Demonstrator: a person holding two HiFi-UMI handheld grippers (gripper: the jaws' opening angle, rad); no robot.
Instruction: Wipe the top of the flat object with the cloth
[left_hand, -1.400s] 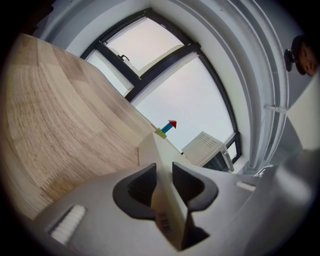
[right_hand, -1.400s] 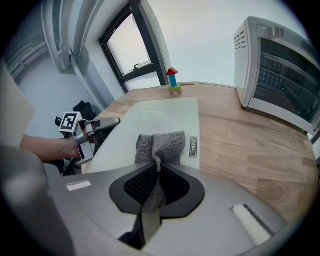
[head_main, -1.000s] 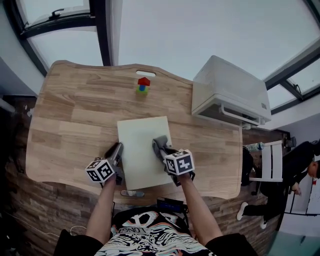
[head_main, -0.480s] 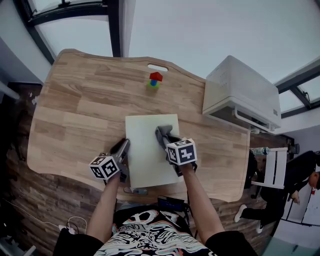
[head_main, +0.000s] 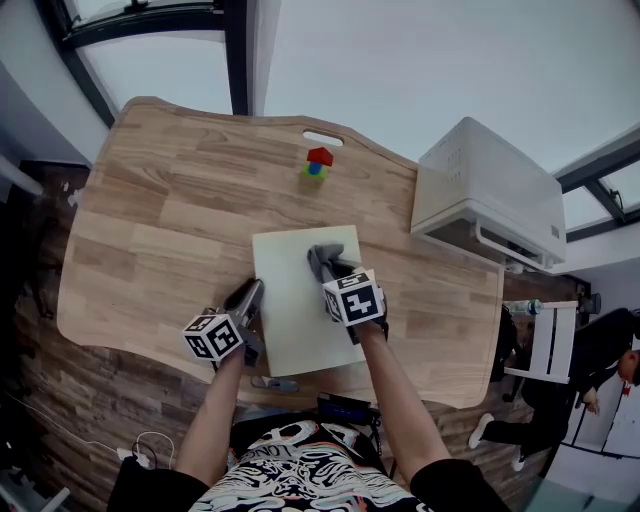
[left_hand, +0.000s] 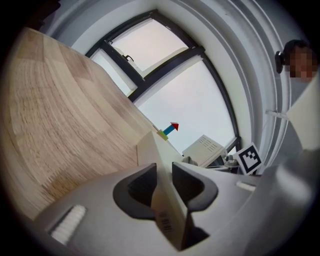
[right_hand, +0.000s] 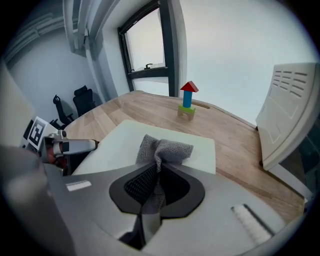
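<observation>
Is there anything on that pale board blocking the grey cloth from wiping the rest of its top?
Nothing visible does. The top of the board is bare around the cloth in the right gripper. The left gripper only clamps its left edge, and the toy blocks stand off it, farther back on the table.

**An office workroom, by every sign**

We're looking down on a pale wooden desk with a cable slot cut near its far edge, and that says office straight away. Tall windows in dark frames line the wall, and black swivel chairs stand parked beside them. A white machine, much like a printer, sits at the desk's right end. There's a wood-pattern floor with loose cables on it, and a white chair and a person off to the right.
</observation>
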